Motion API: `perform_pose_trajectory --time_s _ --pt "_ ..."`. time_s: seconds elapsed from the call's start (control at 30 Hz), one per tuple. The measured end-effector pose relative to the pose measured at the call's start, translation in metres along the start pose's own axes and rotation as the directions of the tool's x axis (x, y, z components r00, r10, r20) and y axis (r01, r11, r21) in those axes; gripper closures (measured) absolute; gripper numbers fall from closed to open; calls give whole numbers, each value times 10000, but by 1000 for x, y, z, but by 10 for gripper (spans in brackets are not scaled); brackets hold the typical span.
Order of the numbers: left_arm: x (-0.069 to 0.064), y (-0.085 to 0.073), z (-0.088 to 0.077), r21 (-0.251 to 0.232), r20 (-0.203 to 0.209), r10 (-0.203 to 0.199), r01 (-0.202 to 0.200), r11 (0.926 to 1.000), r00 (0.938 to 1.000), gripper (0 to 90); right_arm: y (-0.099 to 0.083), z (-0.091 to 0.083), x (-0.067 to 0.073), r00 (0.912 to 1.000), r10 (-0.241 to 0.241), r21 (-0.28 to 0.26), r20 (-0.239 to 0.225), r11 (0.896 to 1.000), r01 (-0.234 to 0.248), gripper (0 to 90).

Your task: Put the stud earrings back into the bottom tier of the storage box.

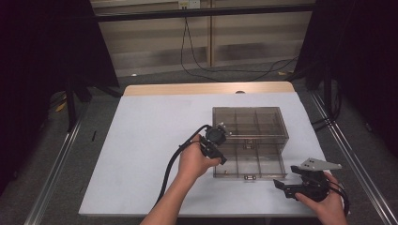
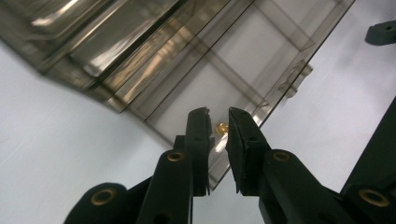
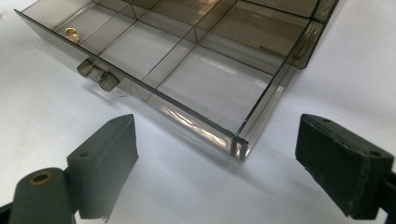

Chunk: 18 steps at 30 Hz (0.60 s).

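A smoky clear plastic box [image 1: 248,123] stands on the white table, its divided drawer [image 1: 263,161] pulled out toward me. A small brass piece [image 2: 222,127] lies in the drawer's near-left compartment [image 3: 71,33]. My left gripper [image 1: 221,159] hangs over that corner of the drawer, pointing down. Its jaws [image 2: 218,114] stand a narrow gap apart, and the brass piece shows just beyond the tips, not pinched. My right gripper [image 1: 287,177] rests near the table's front right, by the drawer's right corner. It [image 3: 217,135] is wide open with nothing between the pads.
The drawer has a small pull handle [image 3: 95,74] on its front wall [image 1: 249,177]. The white table top [image 1: 150,140] is bare to the left of the box. Dark stands and cables lie on the floor beyond the far edge.
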<state>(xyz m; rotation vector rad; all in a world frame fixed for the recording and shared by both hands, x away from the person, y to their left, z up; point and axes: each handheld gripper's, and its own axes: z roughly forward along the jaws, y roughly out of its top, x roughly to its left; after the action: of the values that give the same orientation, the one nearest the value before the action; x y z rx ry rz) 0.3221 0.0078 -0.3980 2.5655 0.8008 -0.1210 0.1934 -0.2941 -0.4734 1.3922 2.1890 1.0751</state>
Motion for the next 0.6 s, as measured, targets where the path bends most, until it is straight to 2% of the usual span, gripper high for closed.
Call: perform_pose_trajectory --time_s 0.33,0.6 --pt "9 -15 -7 81 -102 -68 69 9999 9999 776 0 0 -1 10000 17 -66 14 10000 -17 124" --pt "19 -30 -11 15 -247 -278 278 9996 9993 768 0 0 -1 10000 41 -75 20 10000 -40 124"
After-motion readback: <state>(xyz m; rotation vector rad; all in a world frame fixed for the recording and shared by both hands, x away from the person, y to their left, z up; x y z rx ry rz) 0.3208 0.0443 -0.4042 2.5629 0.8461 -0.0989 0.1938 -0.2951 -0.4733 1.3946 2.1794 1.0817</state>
